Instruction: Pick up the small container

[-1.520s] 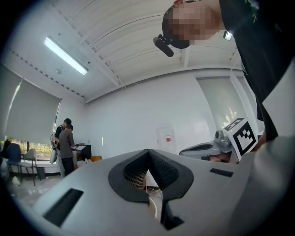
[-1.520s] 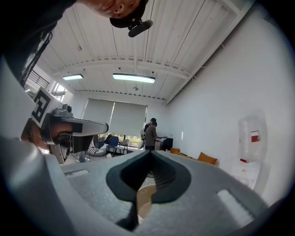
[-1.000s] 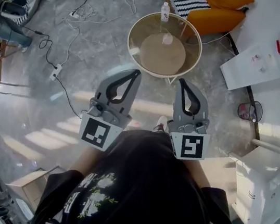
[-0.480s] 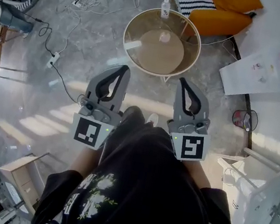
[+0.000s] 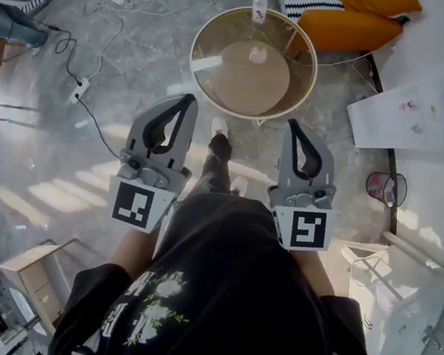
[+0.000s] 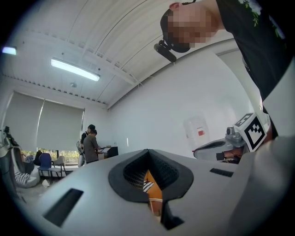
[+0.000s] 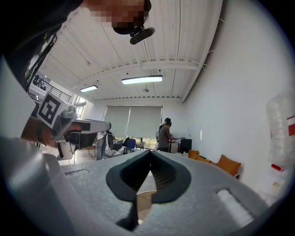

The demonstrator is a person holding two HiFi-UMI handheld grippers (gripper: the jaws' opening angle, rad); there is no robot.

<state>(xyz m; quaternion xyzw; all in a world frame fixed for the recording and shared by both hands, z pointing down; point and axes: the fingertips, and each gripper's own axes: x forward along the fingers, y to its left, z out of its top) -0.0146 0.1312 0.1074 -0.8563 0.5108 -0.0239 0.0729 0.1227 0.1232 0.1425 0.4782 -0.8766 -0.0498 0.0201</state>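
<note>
The small container point(image 5: 258, 54), a pale pinkish piece, stands on the round glass table point(image 5: 205, 86) ahead of me, near the table's middle. A clear bottle point(image 5: 260, 7) stands at the table's far rim. My left gripper point(image 5: 190, 101) and right gripper point(image 5: 292, 126) are held level side by side, short of the table's near rim, both pointing toward it. Both are shut with nothing between the jaws. In the left gripper view the left gripper point(image 6: 148, 152) shows its pads meeting; in the right gripper view the right gripper point(image 7: 150, 153) shows the same.
An orange sofa point(image 5: 347, 21) with a striped cushion lies beyond the table. Cables and a power strip point(image 5: 77, 91) trail over the floor at left. A white table with papers point(image 5: 416, 111) stands at right, a cardboard box point(image 5: 31, 276) at lower left. Two people point(image 6: 91, 144) stand far off.
The person has stepped toward the round table, carrying both grippers forward; their tips now lie closer to its near rim. Both jaws stay shut.
</note>
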